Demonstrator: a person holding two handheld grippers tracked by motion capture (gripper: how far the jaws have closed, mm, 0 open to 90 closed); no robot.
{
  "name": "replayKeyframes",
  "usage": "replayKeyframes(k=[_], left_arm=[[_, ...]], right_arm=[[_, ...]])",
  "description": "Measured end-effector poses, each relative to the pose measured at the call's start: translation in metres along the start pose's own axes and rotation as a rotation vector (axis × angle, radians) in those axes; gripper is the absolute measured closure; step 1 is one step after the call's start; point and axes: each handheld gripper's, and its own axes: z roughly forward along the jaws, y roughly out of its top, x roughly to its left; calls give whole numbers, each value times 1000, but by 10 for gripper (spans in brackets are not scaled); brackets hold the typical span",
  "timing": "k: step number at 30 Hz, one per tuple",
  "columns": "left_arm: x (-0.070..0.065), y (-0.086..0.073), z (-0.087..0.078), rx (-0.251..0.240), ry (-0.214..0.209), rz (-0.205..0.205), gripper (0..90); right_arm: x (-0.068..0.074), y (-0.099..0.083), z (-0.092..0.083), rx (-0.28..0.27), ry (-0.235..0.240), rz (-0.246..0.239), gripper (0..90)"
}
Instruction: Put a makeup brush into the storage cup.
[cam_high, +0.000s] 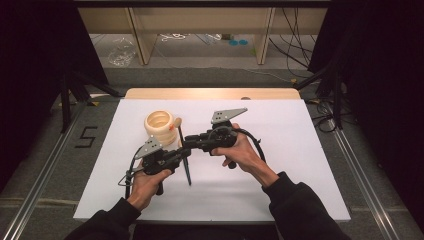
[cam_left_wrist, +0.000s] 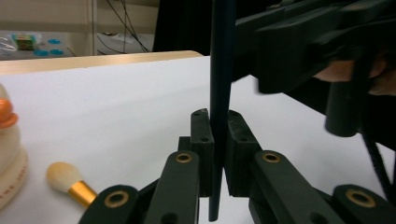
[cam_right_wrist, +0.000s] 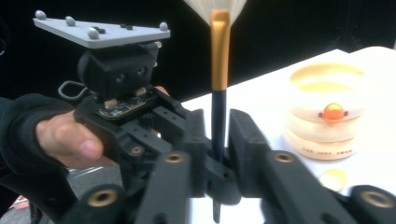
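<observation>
Left gripper (cam_left_wrist: 218, 154): jaws pinching dark brush handle (cam_left_wrist: 221, 70) low on its shaft | right gripper (cam_right_wrist: 215, 154): jaws closed on same handle, gold ferrule (cam_right_wrist: 219, 46) and bristles above | cream ringed holder (cam_high: 161, 128): on white table (cam_high: 300, 165), just beyond jaws

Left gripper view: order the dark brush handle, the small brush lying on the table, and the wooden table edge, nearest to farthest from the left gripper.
1. Dark brush handle, between its jaws.
2. Small brush, lower left on the white surface.
3. Wooden table edge, along the far side.
</observation>
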Motion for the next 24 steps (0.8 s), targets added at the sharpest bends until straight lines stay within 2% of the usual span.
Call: replayKeyframes(k=[2, 3, 4, 5, 6, 7, 8, 9, 10, 12, 16, 20, 22, 24], left_arm=[[4, 1, -3, 22, 17, 47, 837], [7, 1, -4, 37, 33, 56, 837], [7, 1, -3, 16, 40, 30, 837], [11, 2, -6, 52, 37, 73, 837], [16, 4, -11, 123, -42, 138, 836], [17, 4, -10, 87, 40, 111, 836], [16, 3, -10, 66, 55, 88, 836], [13, 3, -6, 8, 78, 20, 836], [14, 3, -7, 8, 80, 21, 836], [17, 3, -7, 19, 74, 11, 836], [19, 3, -8, 23, 64, 17, 836], [21, 5, -11, 23, 77, 30, 836], [22, 5, -12, 23, 85, 23, 836], [23, 6, -13, 20, 91, 22, 836]], right_arm=[[2, 1, -4, -4, -20, -6, 648], [2, 1, -5, -8, -24, -11, 615], [3, 2, -9, -7, -57, -10, 577], [3, 2, -11, -16, -83, -32, 553], [4, 1, -14, -10, -102, -27, 525], [4, 0, -17, -11, -136, -45, 493], [5, -1, -20, -4, -166, -46, 463], [6, -2, -23, -1, -191, -47, 442], [5, -3, -26, -10, -214, -55, 425], [5, -7, -34, -6, -250, -35, 392], [1, -18, -52, -12, -331, -26, 363], [2, -27, -67, -17, -398, -17, 333], [2, -32, -72, -16, -418, -13, 308], [3, -38, -77, -8, -461, -5, 266]])
